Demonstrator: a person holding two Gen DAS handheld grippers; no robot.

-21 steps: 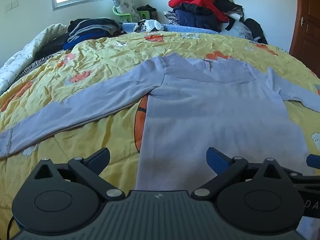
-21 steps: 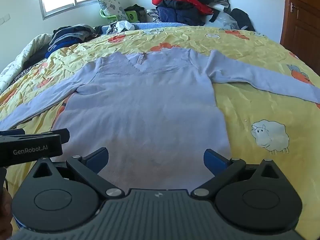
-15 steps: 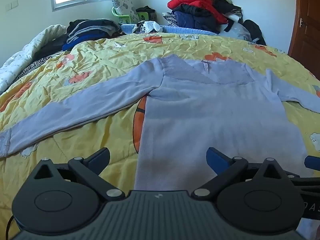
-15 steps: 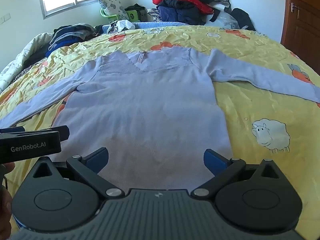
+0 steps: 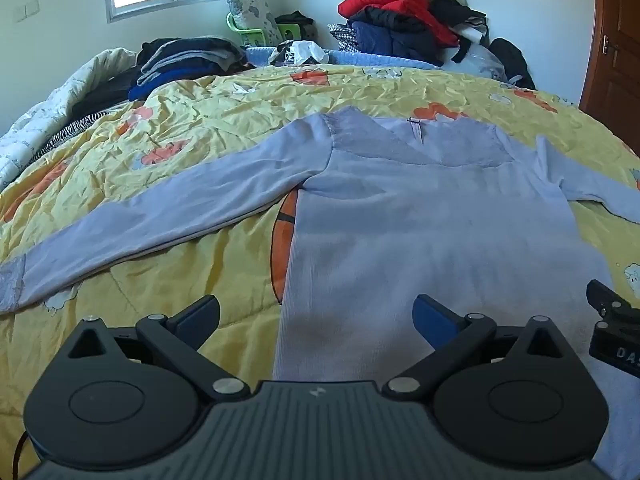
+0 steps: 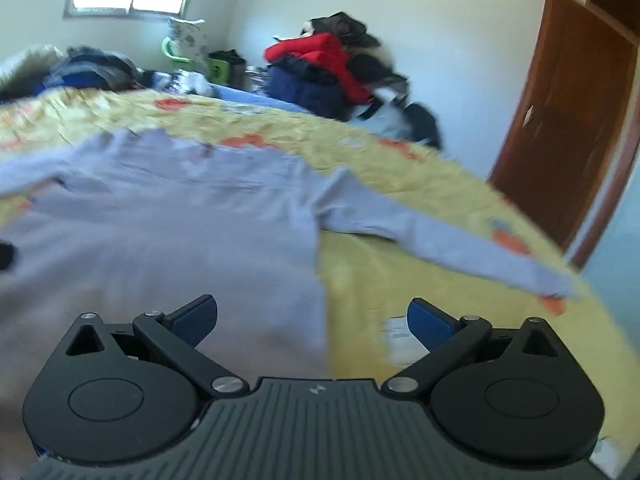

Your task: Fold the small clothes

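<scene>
On a bed (image 5: pixel 224 116) covered by a yellow quilt with orange and white cartoon prints, a pale lavender long-sleeved top (image 5: pixel 432 232) lies spread flat, front up, neckline toward the far end and hem toward the viewer. Both sleeves are stretched out to the sides; the right sleeve (image 6: pixel 452 244) runs toward the bed's edge near a brown door (image 6: pixel 568 120). Heaps of other clothes (image 5: pixel 404 28) sit at the far end of the bed, by the wall.

The left hand-held gripper (image 5: pixel 316 314) hangs low over the hem at the top's left side edge, jaws spread wide and empty. The right hand-held gripper (image 6: pixel 312 316) is also spread wide and holds nothing; it is aimed at the top's right side edge, and its view is smeared with motion blur, so fine detail there cannot be told.

Folding appears not to have begun: the garment is laid out and no fold is made. The step in hand looks like picking a first grasp. The next move likely calls for closing on a sleeve or side edge and carrying it across the body, keeping the cloth flat.
</scene>
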